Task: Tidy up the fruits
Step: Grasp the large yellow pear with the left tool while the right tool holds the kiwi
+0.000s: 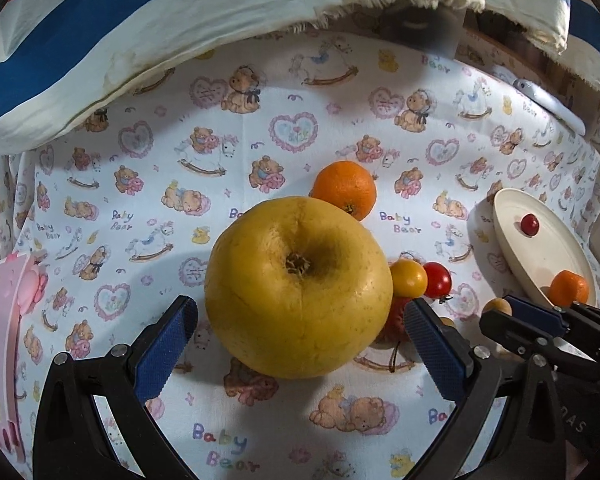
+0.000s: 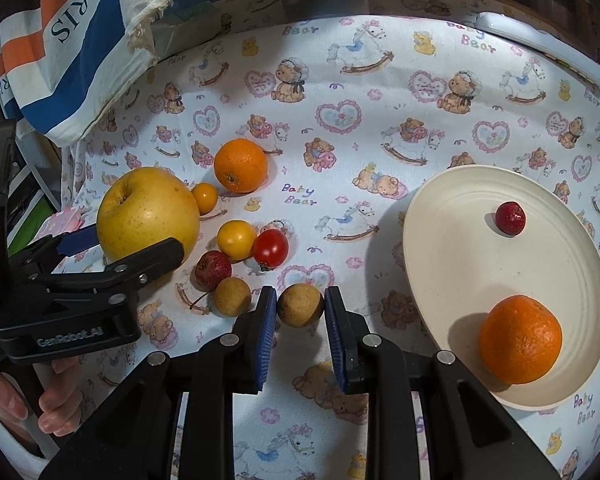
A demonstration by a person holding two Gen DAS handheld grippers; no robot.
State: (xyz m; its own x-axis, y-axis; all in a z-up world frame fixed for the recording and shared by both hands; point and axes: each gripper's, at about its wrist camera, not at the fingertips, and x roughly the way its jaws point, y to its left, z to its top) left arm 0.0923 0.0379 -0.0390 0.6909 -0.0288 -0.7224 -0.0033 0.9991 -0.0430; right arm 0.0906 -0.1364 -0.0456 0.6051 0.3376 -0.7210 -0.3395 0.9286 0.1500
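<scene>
Right tool [image 2: 300, 312] clenched on my small round tan fruit [image 2: 300, 305]; left tool [image 1: 300, 332] released around big yellow pear [image 1: 298, 286]. Cream plate [image 2: 452, 264] holds orange mandarin [image 2: 520, 339] and small red berry [image 2: 510, 218].

Domestic interior, apparently a home. Table draped in a nursery-print cloth [image 2: 300, 184] of teddy bears, rocking horses and hearts lettered "Baby Bear". Frayed canvas bag [image 2: 72, 40] in blue, orange and cream, marked "PARIS", at far left. Cream plate [image 2: 460, 280] at right. Pink toy-like item [image 1: 4, 340] at near left edge. White remote-shaped object [image 2: 540, 40] at far right.
</scene>
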